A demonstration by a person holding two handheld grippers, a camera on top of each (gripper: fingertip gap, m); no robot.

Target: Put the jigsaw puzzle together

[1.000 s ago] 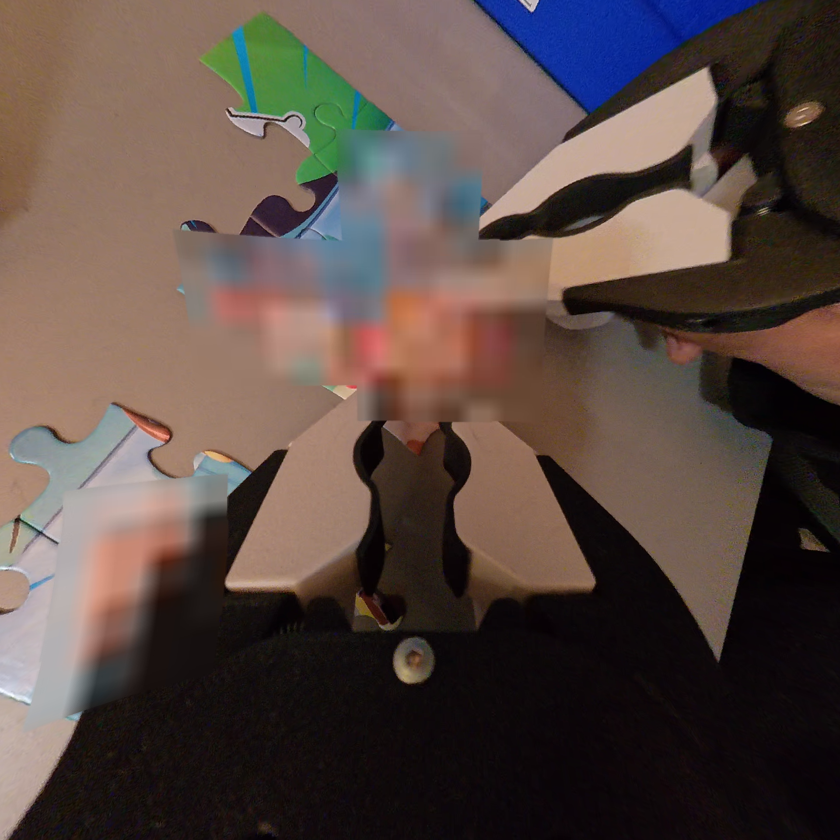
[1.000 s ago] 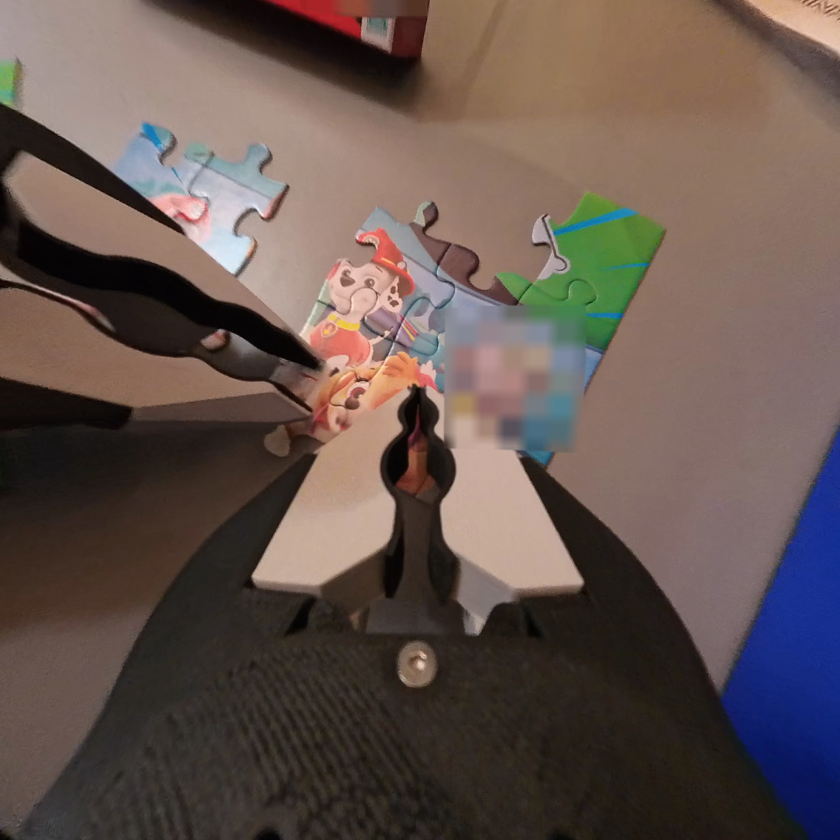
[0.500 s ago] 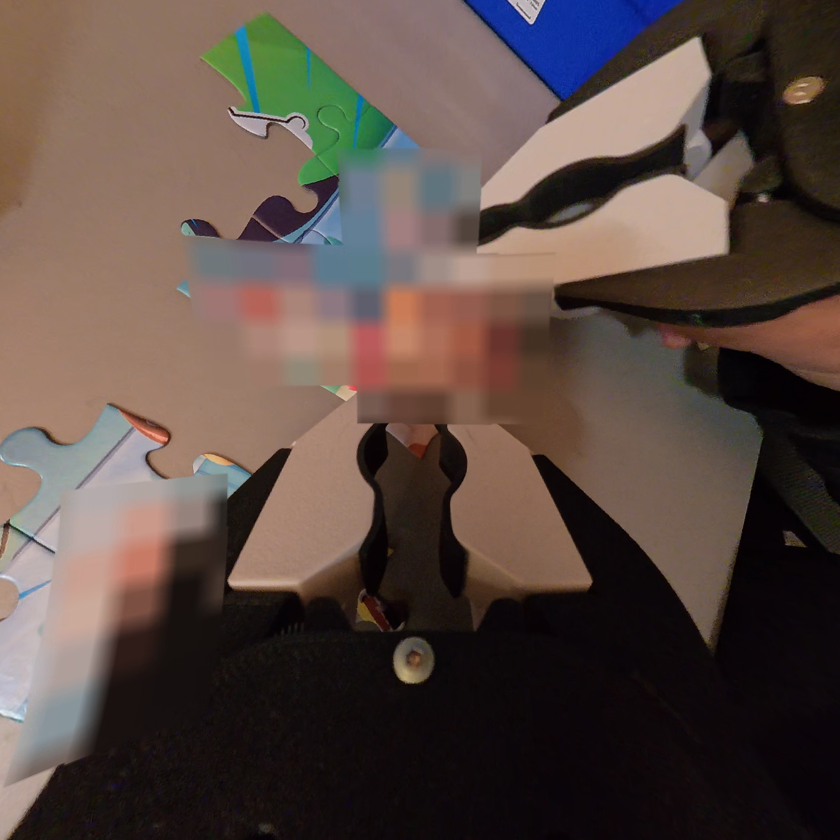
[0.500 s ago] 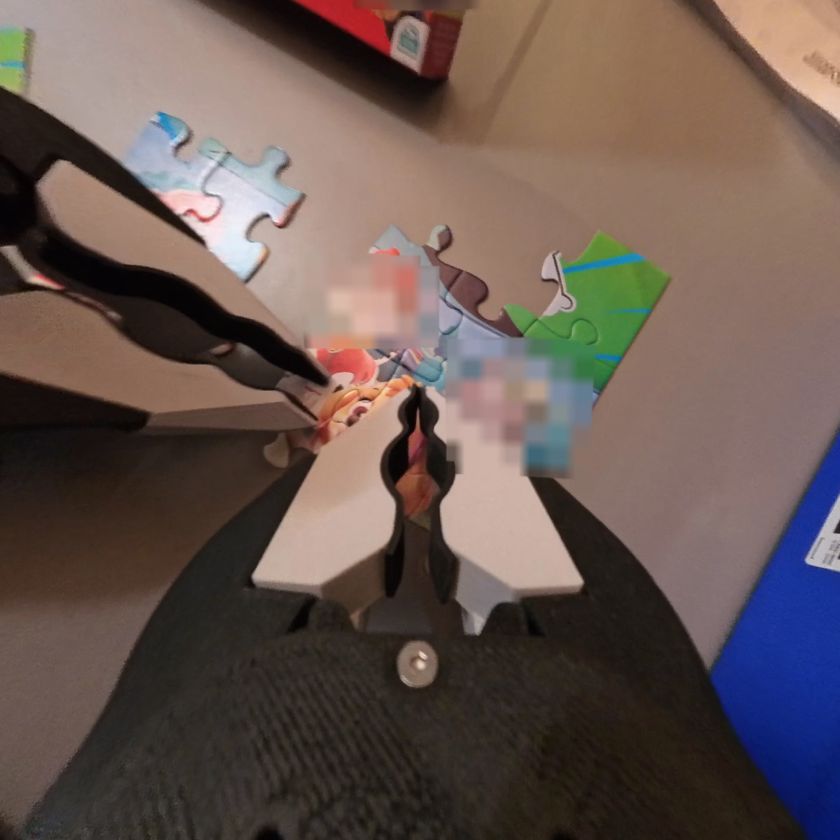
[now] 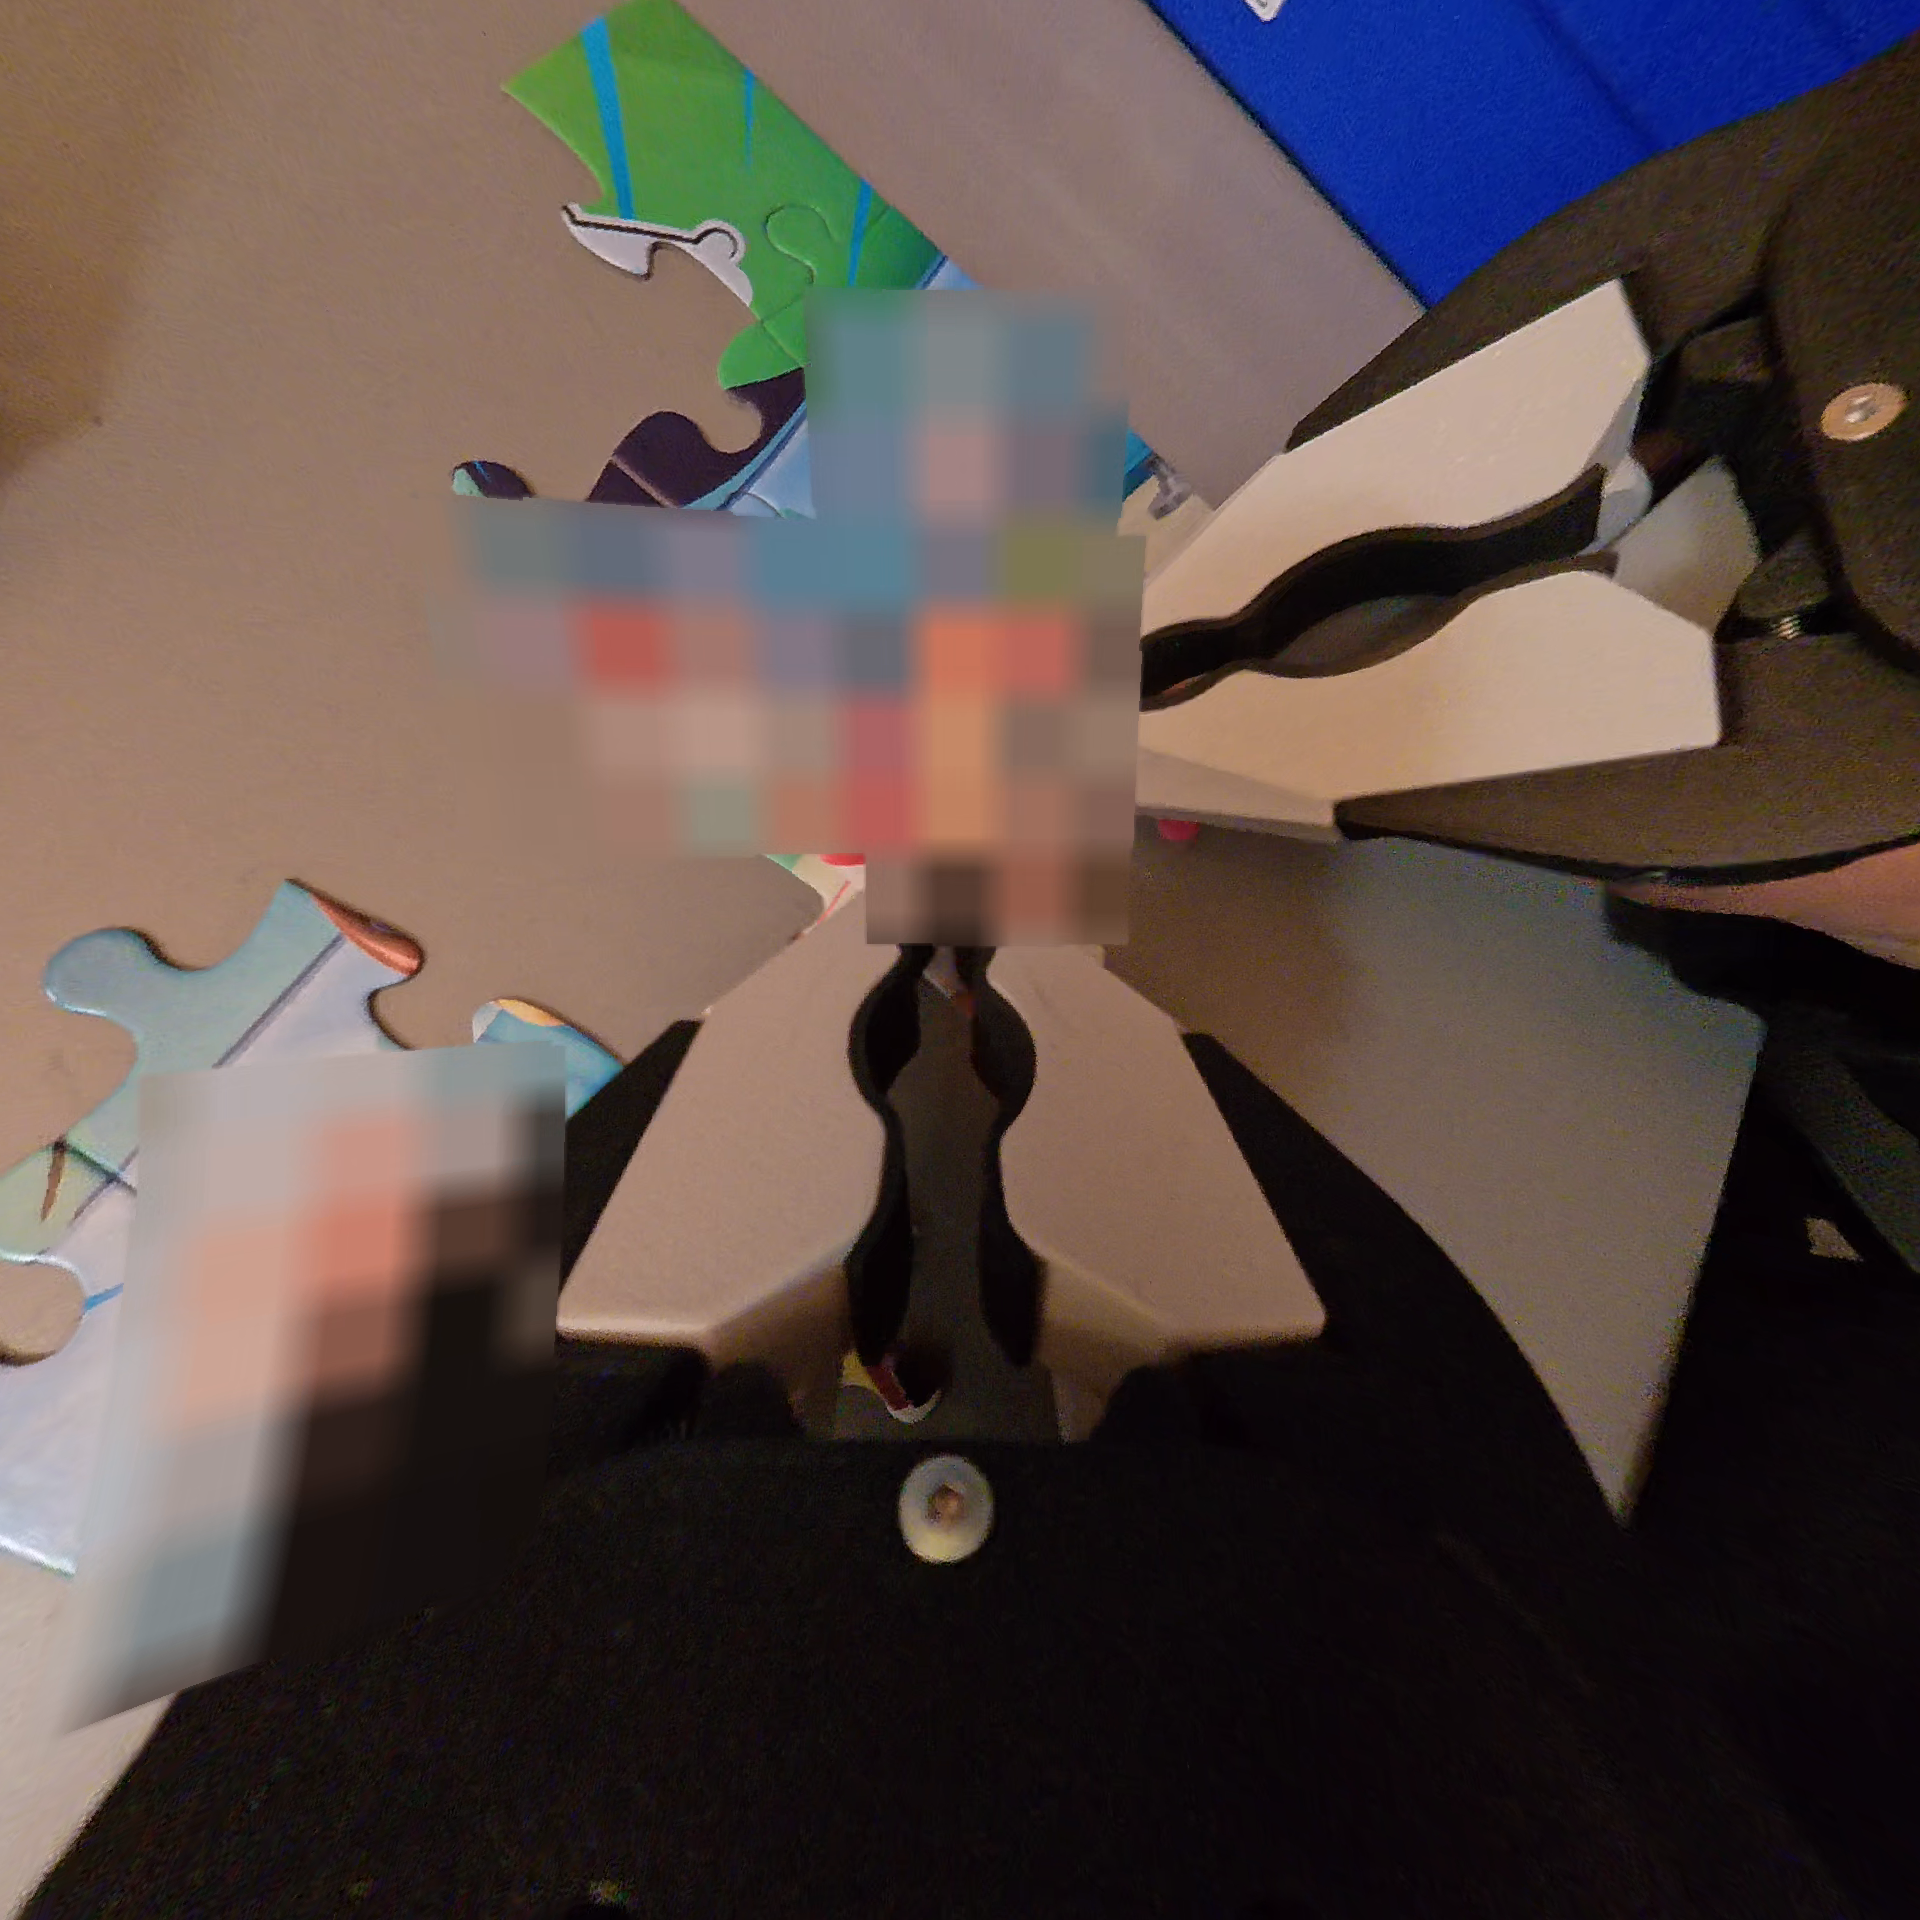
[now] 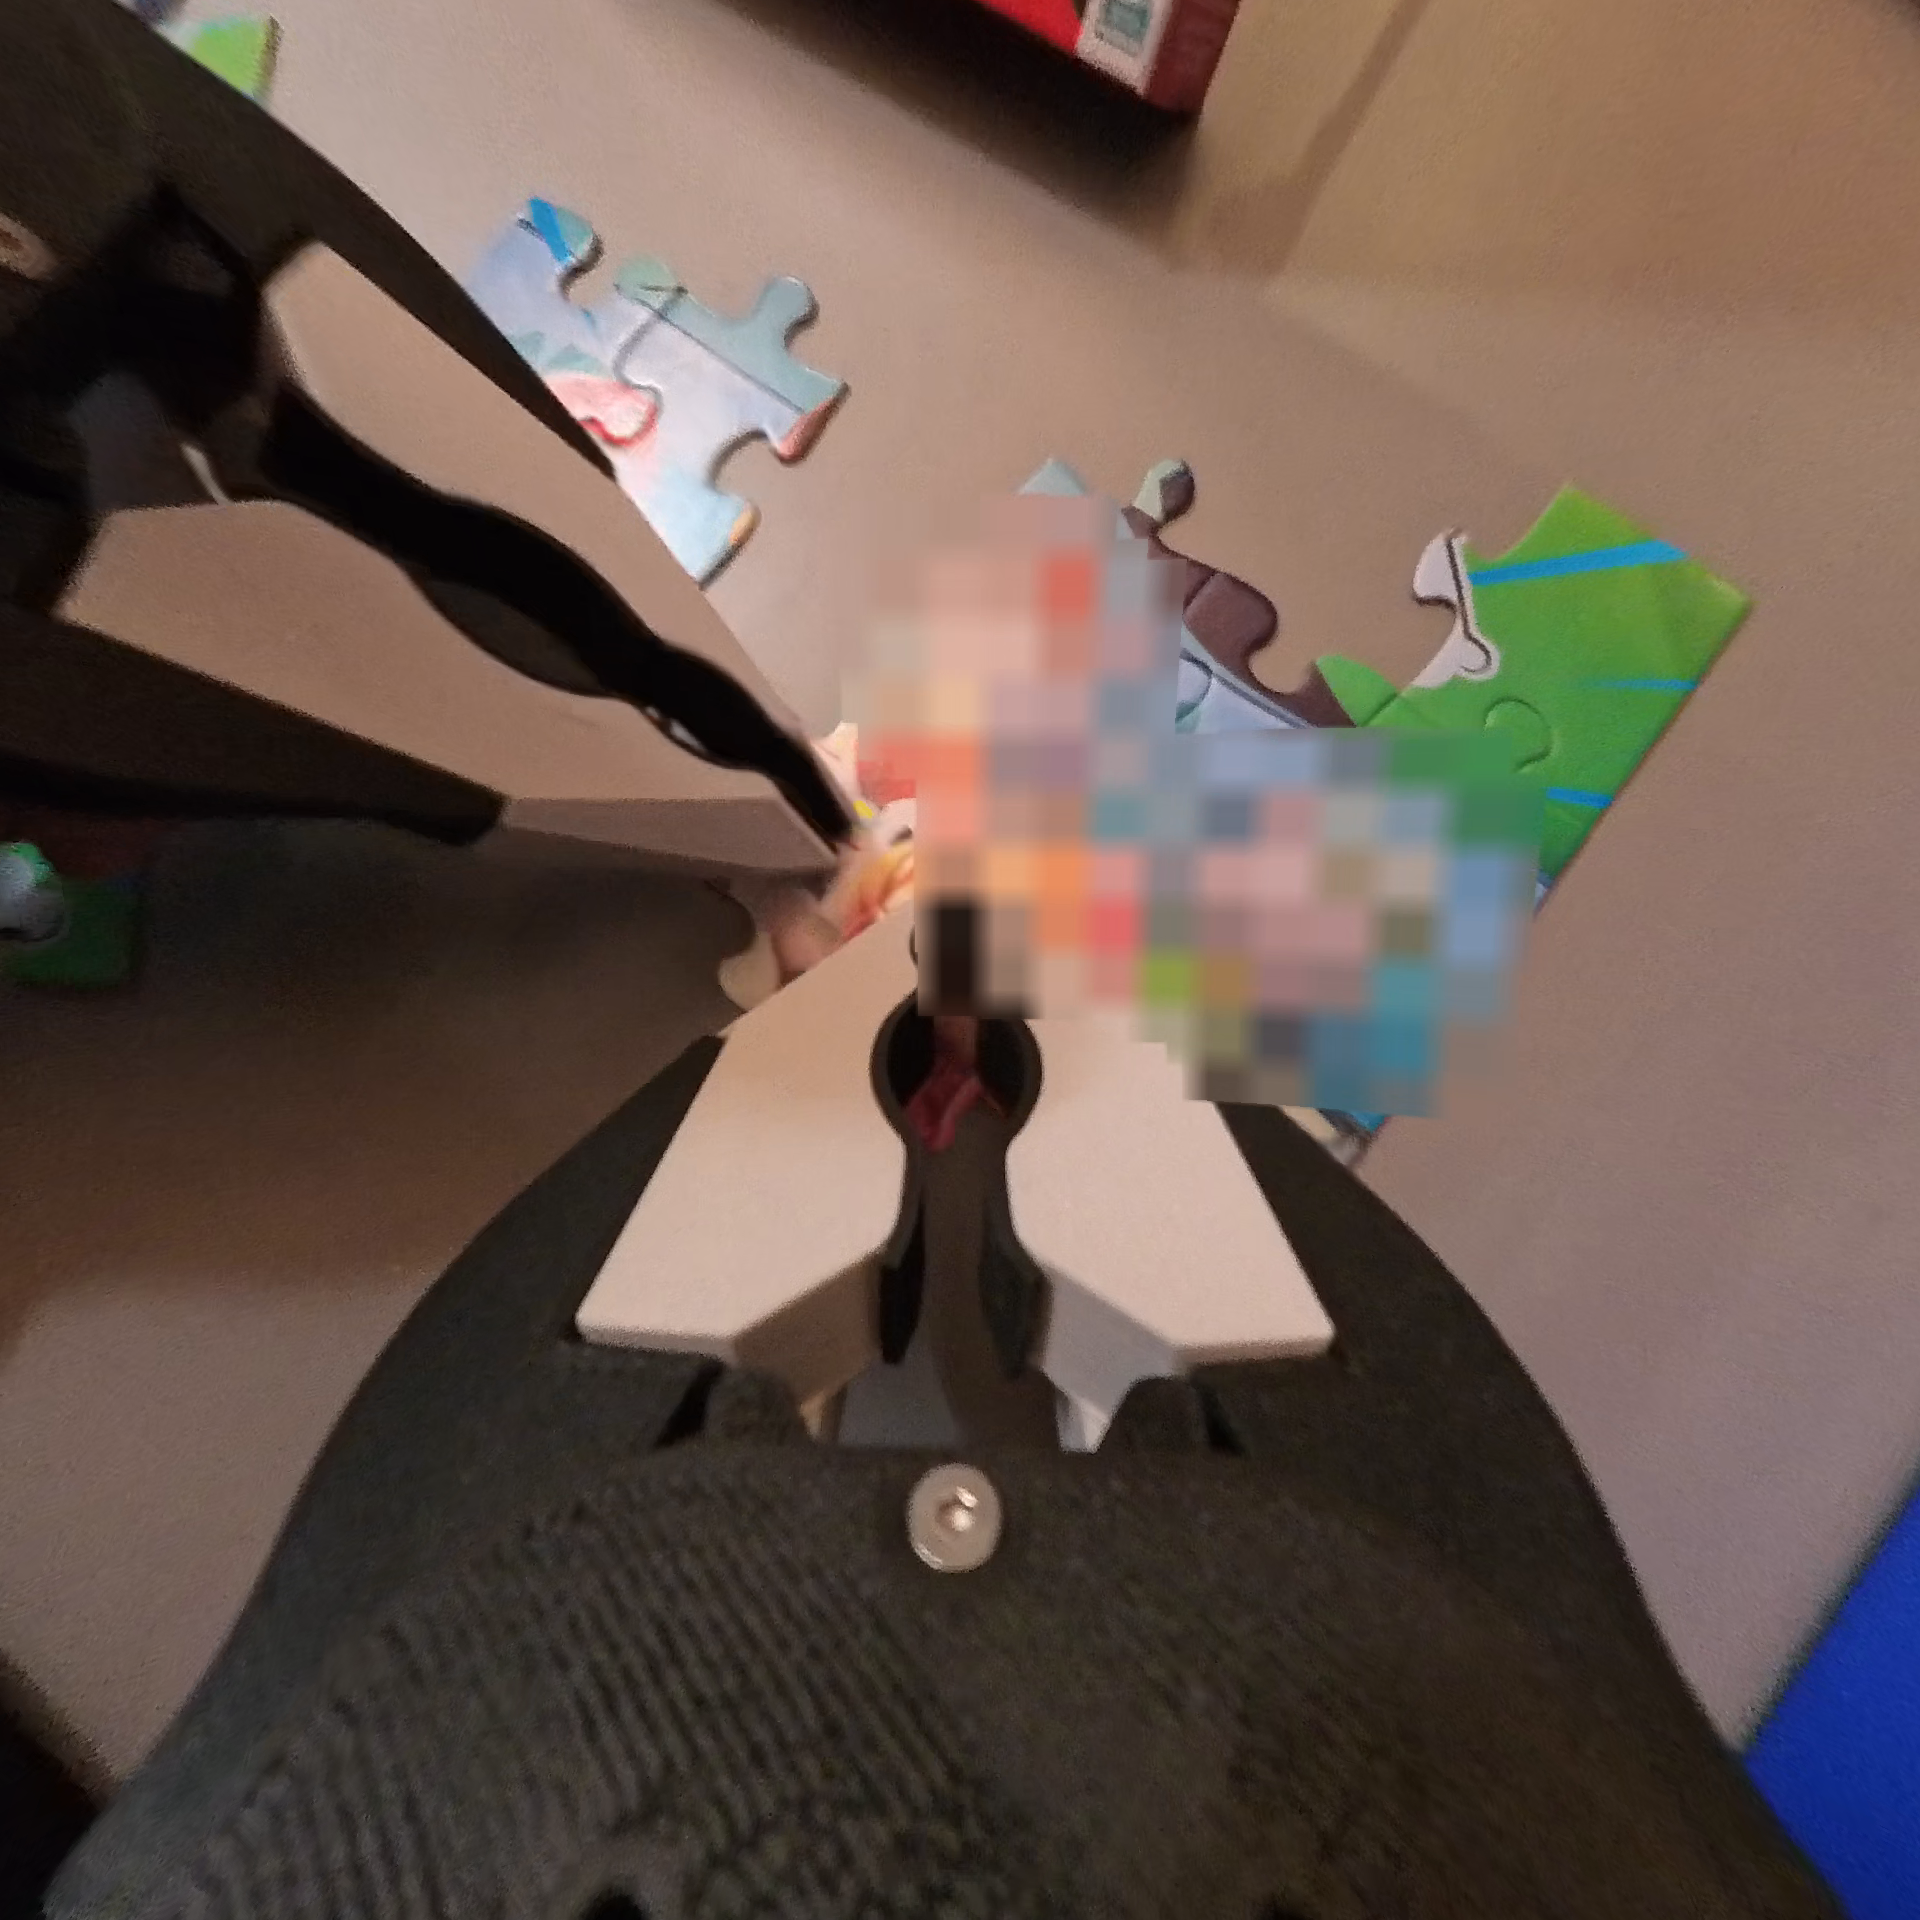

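A partly joined picture puzzle (image 5: 675, 187) lies flat on the grey table (image 5: 208, 520); much of it is covered by mosaic. My left gripper (image 5: 940, 961) is at the puzzle's near edge. Its fingers look closed, and a sliver of printed card shows between them. In the right wrist view its tips (image 6: 831, 821) meet on the puzzle's left edge (image 6: 862, 883). I cannot tell whether card is pinched. My right gripper (image 6: 961, 997) is shut, its tips hidden by mosaic over the puzzle (image 6: 1621, 644). It also shows in the left wrist view (image 5: 1148, 681), closed at the puzzle's right side.
A loose group of pale blue joined pieces (image 5: 208, 1018) lies left of the puzzle, also in the right wrist view (image 6: 707, 364). A blue box (image 5: 1455, 104) lies at the far right, and a red box (image 6: 1132, 42) is at the far edge. A person's hand (image 5: 1818, 914) holds the right gripper.
My left gripper's fingers have closed from a clear gap to shut at the puzzle's edge. The right gripper stayed shut and shifted a little over the puzzle.
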